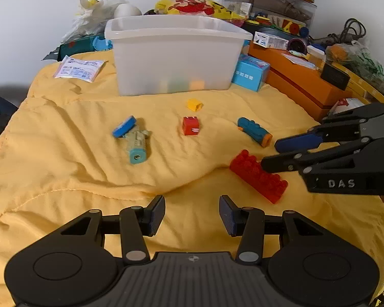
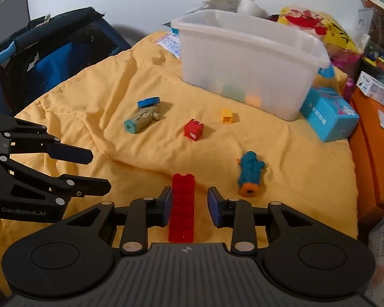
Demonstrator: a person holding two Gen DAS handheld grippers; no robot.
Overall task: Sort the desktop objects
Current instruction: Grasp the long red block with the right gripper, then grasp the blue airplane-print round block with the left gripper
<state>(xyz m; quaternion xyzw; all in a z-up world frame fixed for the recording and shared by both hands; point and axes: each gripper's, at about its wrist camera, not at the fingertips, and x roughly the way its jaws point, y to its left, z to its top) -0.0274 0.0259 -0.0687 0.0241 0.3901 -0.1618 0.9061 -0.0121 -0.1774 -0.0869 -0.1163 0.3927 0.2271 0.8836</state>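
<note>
A long translucent red brick [image 2: 183, 204] lies on the yellow quilt [image 2: 89, 97] between the jaws of my right gripper [image 2: 189, 199]. The left pad sits against the brick, while a gap remains at the right pad, so the gripper is open. In the left wrist view that gripper [image 1: 268, 154] reaches in from the right over the red brick [image 1: 258, 176]. My left gripper [image 1: 192, 215] is open and holds nothing. A red cube [image 1: 190, 125], a small yellow brick [image 1: 194, 104], a teal and orange toy [image 1: 254, 131], a blue disc [image 1: 124, 126] and a grey-green toy [image 1: 137, 144] lie loose. The translucent bin [image 1: 176, 51] behind them holds coloured pieces.
A light blue carton [image 1: 251, 73] and an orange box [image 1: 299, 76] flank the bin's right side, with stacked clutter behind. A paper packet [image 1: 79, 69] lies at the back left. A dark blue fabric frame [image 2: 51, 51] stands past the quilt's left edge.
</note>
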